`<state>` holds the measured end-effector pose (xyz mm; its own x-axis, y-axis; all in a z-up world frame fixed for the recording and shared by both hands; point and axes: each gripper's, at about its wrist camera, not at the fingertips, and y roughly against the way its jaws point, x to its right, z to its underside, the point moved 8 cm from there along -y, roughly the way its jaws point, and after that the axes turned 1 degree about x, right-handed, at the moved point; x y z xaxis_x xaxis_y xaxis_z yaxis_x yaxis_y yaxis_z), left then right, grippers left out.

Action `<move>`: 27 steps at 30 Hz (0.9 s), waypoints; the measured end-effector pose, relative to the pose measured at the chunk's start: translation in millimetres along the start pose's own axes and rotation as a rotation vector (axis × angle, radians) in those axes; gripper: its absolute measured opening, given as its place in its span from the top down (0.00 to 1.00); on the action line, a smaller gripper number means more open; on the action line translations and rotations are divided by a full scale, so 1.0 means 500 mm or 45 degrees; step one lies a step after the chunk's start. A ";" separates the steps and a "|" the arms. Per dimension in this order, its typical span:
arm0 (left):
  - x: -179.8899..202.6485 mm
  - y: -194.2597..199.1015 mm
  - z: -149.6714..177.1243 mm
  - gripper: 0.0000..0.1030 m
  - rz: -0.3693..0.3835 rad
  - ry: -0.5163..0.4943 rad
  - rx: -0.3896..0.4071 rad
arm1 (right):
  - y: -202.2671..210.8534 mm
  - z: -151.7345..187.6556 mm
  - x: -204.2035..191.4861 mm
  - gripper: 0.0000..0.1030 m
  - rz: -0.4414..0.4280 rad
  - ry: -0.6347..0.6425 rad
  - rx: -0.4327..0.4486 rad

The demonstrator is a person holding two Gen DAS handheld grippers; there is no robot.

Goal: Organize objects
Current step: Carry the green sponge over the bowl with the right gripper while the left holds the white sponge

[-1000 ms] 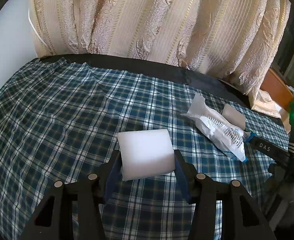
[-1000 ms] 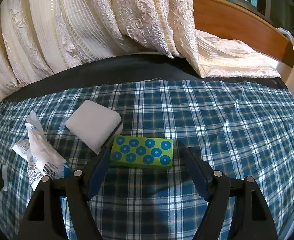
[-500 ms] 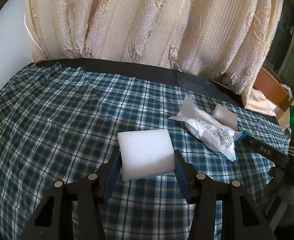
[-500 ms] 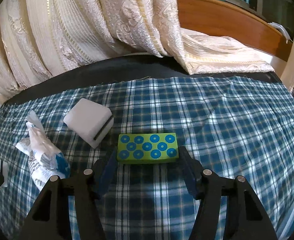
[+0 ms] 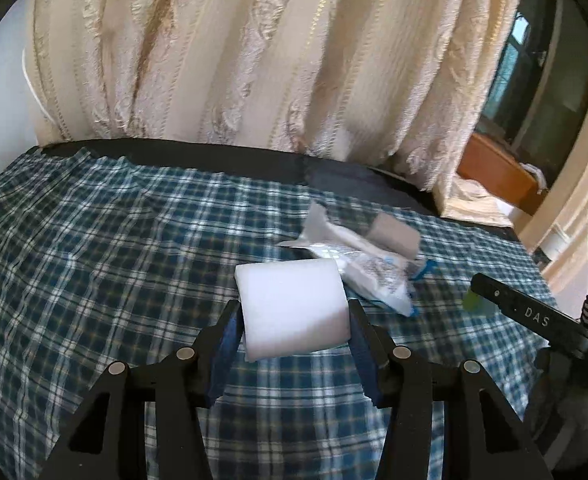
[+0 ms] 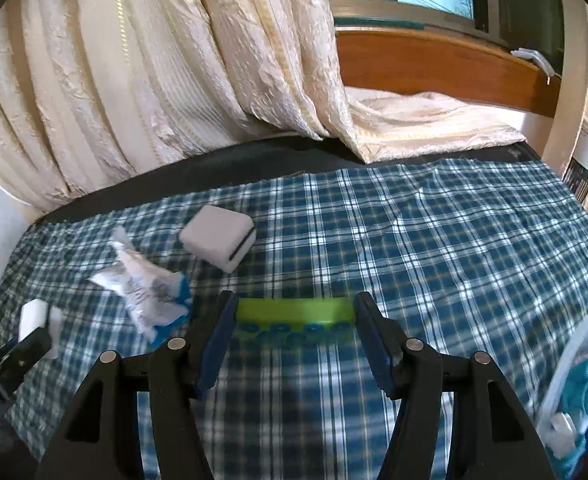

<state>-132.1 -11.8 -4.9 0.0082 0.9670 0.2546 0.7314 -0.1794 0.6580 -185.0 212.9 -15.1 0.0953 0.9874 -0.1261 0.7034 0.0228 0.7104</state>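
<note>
My left gripper (image 5: 294, 322) is shut on a white foam block (image 5: 289, 300) and holds it just above the plaid cloth (image 5: 93, 280). My right gripper (image 6: 294, 305) is shut on a green block with blue dots (image 6: 294, 311), lifted off the cloth and tilted so its dotted face turns down towards me. A second white sponge with a dark layer (image 6: 217, 236) and a crumpled white and blue packet (image 6: 145, 292) lie on the cloth between the two grippers. In the left wrist view the packet (image 5: 370, 276) lies just behind the held foam block.
Cream curtains (image 6: 153, 80) hang along the table's far edge, with a wooden sill (image 6: 434, 64) behind them on the right. A white basket with teal items (image 6: 574, 380) sits at the near right. The right gripper's body (image 5: 526, 314) shows at the right of the left wrist view.
The right gripper's jaws closed on the green block and lifted it, tilting it. The left gripper rose slightly with the white foam block, still shut on it.
</note>
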 end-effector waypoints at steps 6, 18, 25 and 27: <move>0.026 0.009 0.007 0.47 0.044 -0.037 0.014 | 0.058 0.006 0.001 0.41 -0.011 0.019 0.048; 0.044 0.014 0.017 0.47 0.059 -0.065 0.009 | 0.127 0.039 0.045 0.41 -0.003 -0.033 0.085; 0.057 0.013 0.024 0.47 0.064 -0.089 0.005 | 0.188 0.049 0.093 0.41 0.035 -0.078 0.136; 0.059 0.012 0.026 0.47 0.064 -0.096 0.004 | 0.207 0.052 0.116 0.41 0.055 -0.099 0.148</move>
<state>-118.3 18.0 -2.7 0.0959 0.9677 0.2333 0.7308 -0.2275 0.6435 -88.1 268.4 33.1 0.1783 0.9719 -0.1534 0.7741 -0.0424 0.6316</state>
